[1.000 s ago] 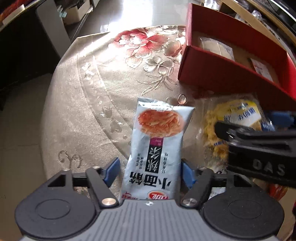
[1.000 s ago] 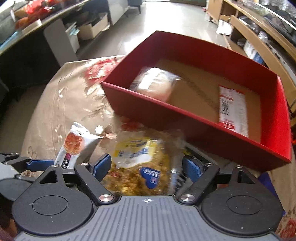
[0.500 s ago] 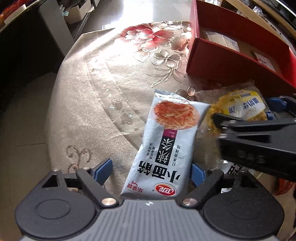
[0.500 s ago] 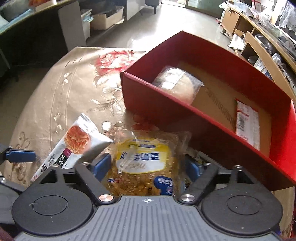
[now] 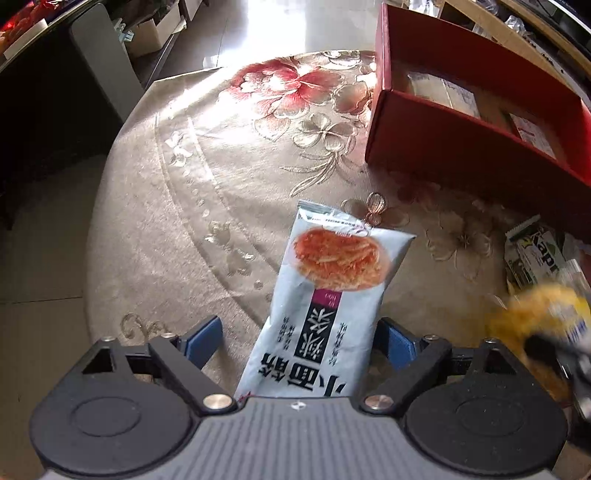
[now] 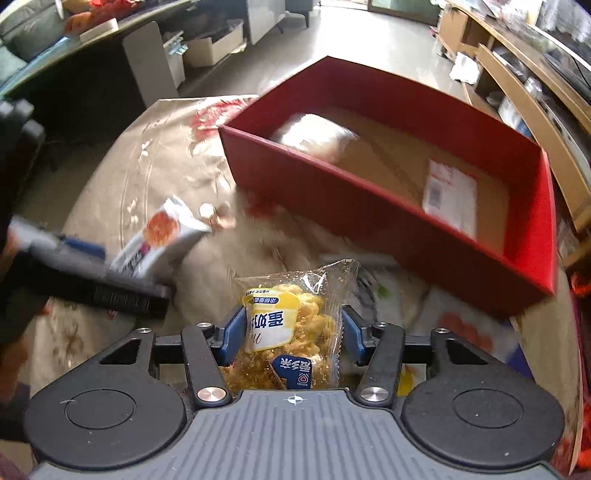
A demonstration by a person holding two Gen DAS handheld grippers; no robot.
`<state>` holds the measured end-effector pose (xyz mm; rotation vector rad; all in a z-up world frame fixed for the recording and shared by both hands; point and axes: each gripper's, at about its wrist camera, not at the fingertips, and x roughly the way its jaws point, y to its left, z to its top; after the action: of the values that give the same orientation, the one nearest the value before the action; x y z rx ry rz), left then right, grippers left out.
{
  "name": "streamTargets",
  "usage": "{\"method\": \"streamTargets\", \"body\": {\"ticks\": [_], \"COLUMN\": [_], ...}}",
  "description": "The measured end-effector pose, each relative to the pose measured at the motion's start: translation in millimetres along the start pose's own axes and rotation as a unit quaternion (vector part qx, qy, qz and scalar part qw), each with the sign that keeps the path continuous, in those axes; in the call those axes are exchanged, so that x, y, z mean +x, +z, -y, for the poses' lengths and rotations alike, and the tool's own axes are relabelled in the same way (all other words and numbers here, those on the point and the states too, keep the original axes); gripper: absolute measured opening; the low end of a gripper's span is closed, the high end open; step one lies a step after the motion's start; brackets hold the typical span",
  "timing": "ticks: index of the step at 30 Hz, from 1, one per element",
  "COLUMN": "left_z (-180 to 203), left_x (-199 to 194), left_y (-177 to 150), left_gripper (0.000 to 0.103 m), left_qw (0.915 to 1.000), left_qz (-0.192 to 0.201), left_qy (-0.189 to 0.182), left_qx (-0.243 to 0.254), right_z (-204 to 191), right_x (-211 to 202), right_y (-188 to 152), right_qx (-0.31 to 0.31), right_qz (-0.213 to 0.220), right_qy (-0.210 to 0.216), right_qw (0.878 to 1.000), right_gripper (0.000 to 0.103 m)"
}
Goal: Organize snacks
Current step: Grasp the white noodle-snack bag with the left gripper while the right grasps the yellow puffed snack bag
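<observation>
Right view only: right tongs (image 6: 291,332) clamp yellow snack bag (image 6: 291,325)

Beige tablecloth (image 5: 207,206) with big red flowers (image 5: 284,85) stitched on it spreads out ahead of the claw. Way past that, off to the left, a cardboard box (image 6: 212,50) sits on shiny floor tiles (image 6: 351,33). Wooden shelving (image 6: 532,107) runs along the far right.

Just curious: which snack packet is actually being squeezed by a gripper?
The clear packet of yellow crispy snack, pinched by the right gripper. The silver packet sits loose between open jaws.
</observation>
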<state>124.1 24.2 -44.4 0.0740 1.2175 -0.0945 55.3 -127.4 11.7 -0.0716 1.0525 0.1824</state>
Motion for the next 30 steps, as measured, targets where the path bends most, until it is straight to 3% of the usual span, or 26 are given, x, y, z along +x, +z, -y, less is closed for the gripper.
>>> {"method": "streamTargets", "body": {"ticks": [4,6,10,13,17,19,21,25,30], "left_z": [3,3,7,11,10,12,11,8,8], "left_x": [-1,-1,-9,-13,-11,-11,-7,-4,-2], "left_y": [0,2,0,-4,-2,-3,-1,1,-1], "left_gripper": [0.091,0.085,0.061,0.055,0.063,0.078,0.083,0.085,0.093], "left_qw": [1.0,0.9999,0.9999,0.9998,0.9999,0.9999,0.9999,1.0,0.9999], "left_qz": [0.007,0.006,0.014,0.017,0.014,0.011,0.012,0.006,0.01], "left_qy": [0.001,-0.002,-0.008,-0.009,-0.006,0.003,0.009,-0.003,0.005], "left_qx": [-0.001,-0.009,-0.003,0.007,0.007,0.006,0.005,-0.001,0.003], "right_z": [19,25,38,40,39,38,32,15,-16], "right_x": [-12,-15,-17,-18,-15,-12,-14,-10,10], "right_y": [-28,-39,-54,-55,-55,-54,-49,-40,-42], "right_qx": [0.045,0.056,0.097,0.101,0.101,0.114,0.103,0.074,-0.008], "right_qz": [-0.012,-0.017,-0.02,-0.023,-0.032,-0.034,-0.026,-0.021,-0.039], "right_qy": [0.017,0.017,0.005,0.002,0.019,0.032,0.031,0.032,-0.028], "right_qw": [0.999,0.998,0.995,0.995,0.994,0.992,0.994,0.997,0.999], "right_gripper": [0.062,0.062,0.08,0.09,0.094,0.095,0.099,0.103,0.103]}}
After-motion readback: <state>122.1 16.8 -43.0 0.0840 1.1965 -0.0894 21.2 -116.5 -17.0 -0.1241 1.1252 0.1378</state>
